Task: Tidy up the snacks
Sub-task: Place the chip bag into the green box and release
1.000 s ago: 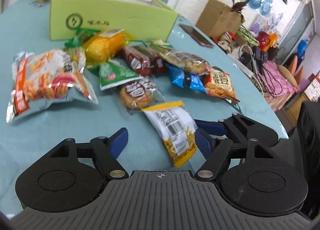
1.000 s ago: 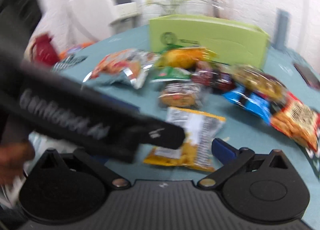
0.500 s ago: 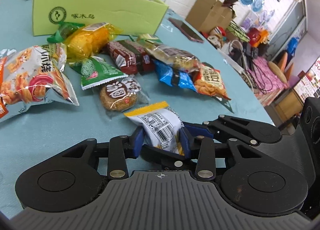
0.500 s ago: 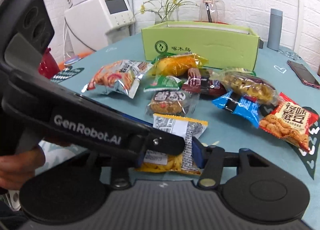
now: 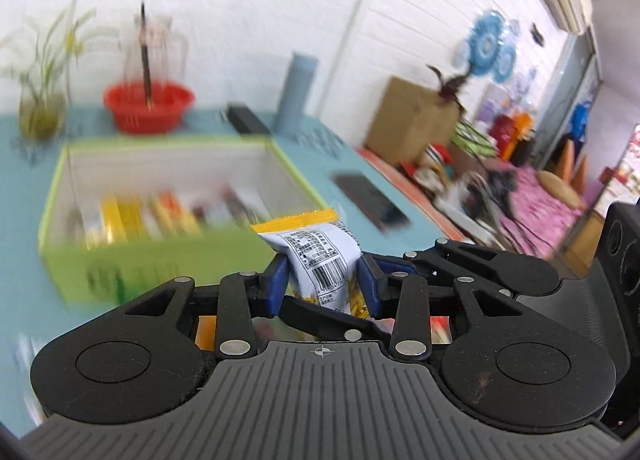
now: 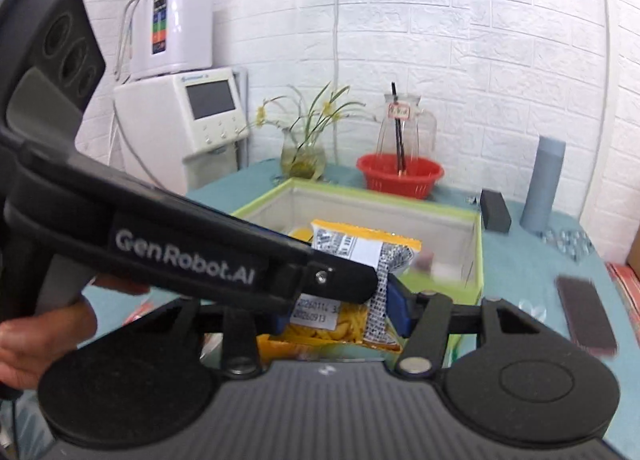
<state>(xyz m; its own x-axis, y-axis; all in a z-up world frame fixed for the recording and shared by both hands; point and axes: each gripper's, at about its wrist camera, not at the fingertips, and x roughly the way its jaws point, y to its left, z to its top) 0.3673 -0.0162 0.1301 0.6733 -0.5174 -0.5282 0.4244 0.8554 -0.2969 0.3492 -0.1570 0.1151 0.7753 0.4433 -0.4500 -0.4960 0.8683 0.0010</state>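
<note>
Both grippers are clamped on one snack — a small white foil packet with a yellow sealed top edge and a barcode label (image 5: 316, 260); it is held clear of the table, in front of and partly over the open box. Left gripper (image 5: 323, 280): blue pads (image 5: 276, 282) press the packet's two sides, squeezing it narrow. Right gripper (image 6: 340, 310): its visible blue pad (image 6: 398, 310) bears on the packet's right side, while the other pad is hidden behind the left gripper's black body, which crosses the right wrist view from the left; a hand (image 6: 36, 336) grips that body's handle at the lower left edge. Right jaws have just been opening slightly, with the packet between them and still gripped; left jaws sit closed on it.

Beyond the packet: a lime-green rectangular cardboard box with a pale lining (image 6: 478, 256), open at the top, standing on the teal tablecloth (image 6: 516, 272); packets stand in a row inside it, too blurred in the left wrist view to tell apart. To the box's right — a dark flat phone (image 6: 586, 312) lying on the cloth. Farther back: a red plastic basket (image 6: 400, 176) holding a clear glass pitcher; a glass vase with green stems (image 6: 302, 152); a grey-blue cylinder (image 6: 544, 184); a small black block (image 6: 495, 210); white brick wall behind.
</note>
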